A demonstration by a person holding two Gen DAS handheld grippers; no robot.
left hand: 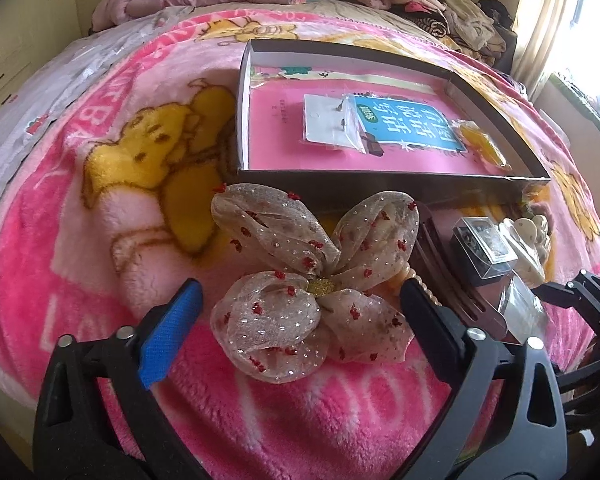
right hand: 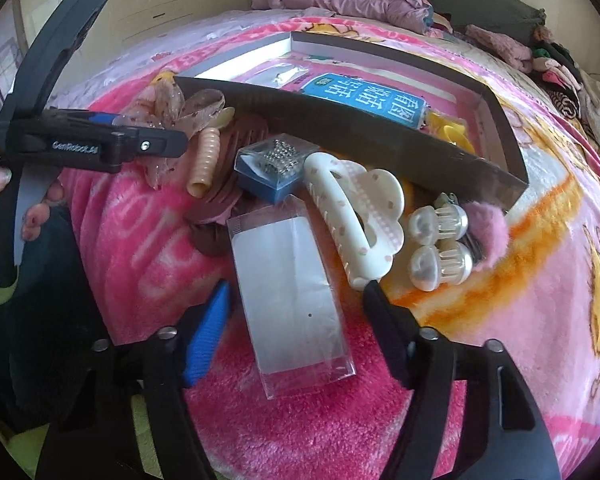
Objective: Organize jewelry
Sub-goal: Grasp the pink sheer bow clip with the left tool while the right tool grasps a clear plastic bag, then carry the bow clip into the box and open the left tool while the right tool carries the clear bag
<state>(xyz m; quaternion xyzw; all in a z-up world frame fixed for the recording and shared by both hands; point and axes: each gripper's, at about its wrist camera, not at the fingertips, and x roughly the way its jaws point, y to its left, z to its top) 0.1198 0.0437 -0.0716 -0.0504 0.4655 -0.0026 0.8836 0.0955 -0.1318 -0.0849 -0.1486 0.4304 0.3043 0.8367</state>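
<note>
Fleece blanket (left hand: 100, 240), plush and pink with yellow cartoon bears, covers the bed under everything you are sorting. Your left hand-held gripper (left hand: 300, 312) is spread wide, its ribbed blue pad on one side and black finger on the other flanking a sheer beige mesh bow (left hand: 296, 292), four puffed loops dotted with red flecks and tiny sequins, pinched by a gold glitter centre. Neither finger visibly touches it.

Beyond the bow stands a shallow rectangular cardboard tray (left hand: 380, 184) with dull grey walls. Inside lies a glossy pink book with a blue title panel (left hand: 404, 124), a white earring card in a clear sleeve (left hand: 328, 120) on top of it, and a crinkly yellow piece (left hand: 480, 140) near the tray's right wall.

Your right hand-held gripper (right hand: 296, 312) is also wide open, straddling a flat clear plastic sleeve with a white card (right hand: 292, 292). Just past it lie a smooth cream claw clip with a scalloped edge (right hand: 356, 216), two pearly round clips with comb teeth (right hand: 440, 244), a fuzzy pink pom (right hand: 492, 232), a small clear-lidded blue box of metallic beads (right hand: 272, 172), a ribbed peach coil (right hand: 204, 164) and a brown comb-shaped clip (right hand: 224, 200), all crowded against the tray's near wall.
</note>
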